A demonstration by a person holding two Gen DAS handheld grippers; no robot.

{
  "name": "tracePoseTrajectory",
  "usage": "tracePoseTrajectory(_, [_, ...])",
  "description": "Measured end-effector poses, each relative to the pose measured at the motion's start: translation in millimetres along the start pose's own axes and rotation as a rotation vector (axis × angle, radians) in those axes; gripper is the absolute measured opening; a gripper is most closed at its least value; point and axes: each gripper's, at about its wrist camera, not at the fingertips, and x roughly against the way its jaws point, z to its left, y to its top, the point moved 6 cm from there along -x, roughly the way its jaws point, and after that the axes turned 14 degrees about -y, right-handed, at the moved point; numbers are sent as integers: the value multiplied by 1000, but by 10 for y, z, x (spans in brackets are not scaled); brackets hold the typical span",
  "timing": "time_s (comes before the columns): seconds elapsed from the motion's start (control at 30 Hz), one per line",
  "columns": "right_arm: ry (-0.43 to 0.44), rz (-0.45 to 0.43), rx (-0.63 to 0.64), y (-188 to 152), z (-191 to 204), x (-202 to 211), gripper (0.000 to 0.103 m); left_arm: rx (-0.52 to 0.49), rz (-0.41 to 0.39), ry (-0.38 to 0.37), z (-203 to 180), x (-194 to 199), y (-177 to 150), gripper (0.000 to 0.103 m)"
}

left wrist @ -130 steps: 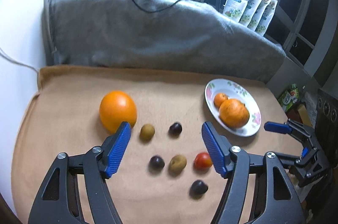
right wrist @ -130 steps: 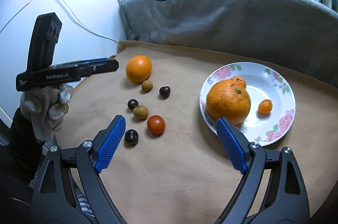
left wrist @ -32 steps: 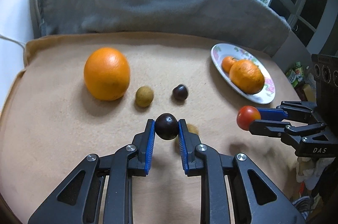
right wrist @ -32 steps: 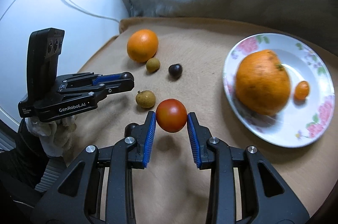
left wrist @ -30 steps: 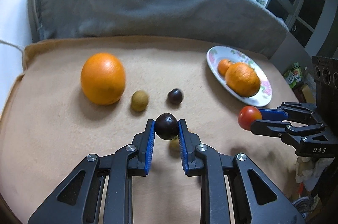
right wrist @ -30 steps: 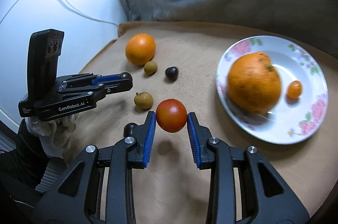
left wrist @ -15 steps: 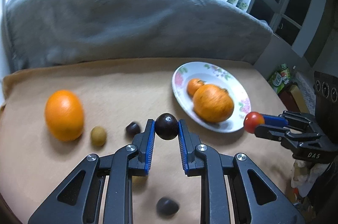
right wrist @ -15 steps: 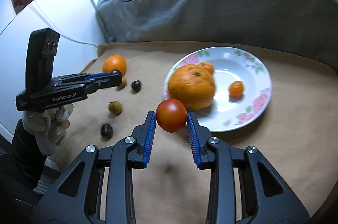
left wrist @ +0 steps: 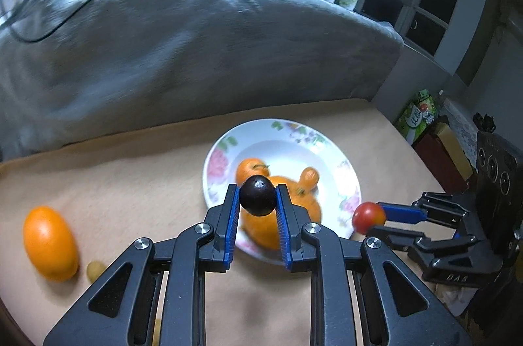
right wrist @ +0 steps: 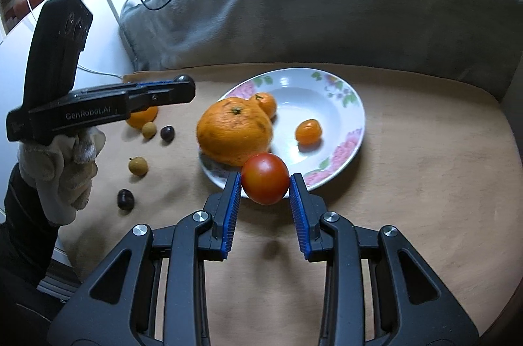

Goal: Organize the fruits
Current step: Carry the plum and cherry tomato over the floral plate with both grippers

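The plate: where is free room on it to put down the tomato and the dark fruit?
On the plate, the far white bowl behind the small kumquat is bare, bordered by the flowered rim. The near-left side is crowded by the big orange and small mandarin.

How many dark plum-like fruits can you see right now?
3. One dark fruit is clamped in the left gripper; two lie on the tan cloth, one near the big orange, one nearer the camera. Others may be hidden.
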Motion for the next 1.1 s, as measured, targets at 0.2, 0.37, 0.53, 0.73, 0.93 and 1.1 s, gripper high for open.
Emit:
tracePoseTrajectory(0.2, [-19, -2, 13, 36, -39, -20, 32, -20, 20, -13, -108, -139, 109, 20])
tracePoseTrajectory(0.37, [-31, -3, 40, 42, -9, -33, 32, -25, 40, -13, -149, -255, 152, 20])
tracePoseTrajectory(0.53, [-34, -2, 55, 36, 20, -59, 32, -28, 58, -10, -159, -346, 175, 20])
tracePoseTrajectory(0.73, [-34, 7, 65, 27, 50, -115, 32, -31, 66, -9, -191, -414, 195, 21])
tracePoseTrajectory(0.93, [-34, 1, 73, 45, 65, -122, 32, -38, 69, -8, -222, -446, 216, 21])
tracePoseTrajectory(1.1, [-43, -5, 74, 61, 52, -114, 32, -33, 66, -7, -223, -456, 227, 31])
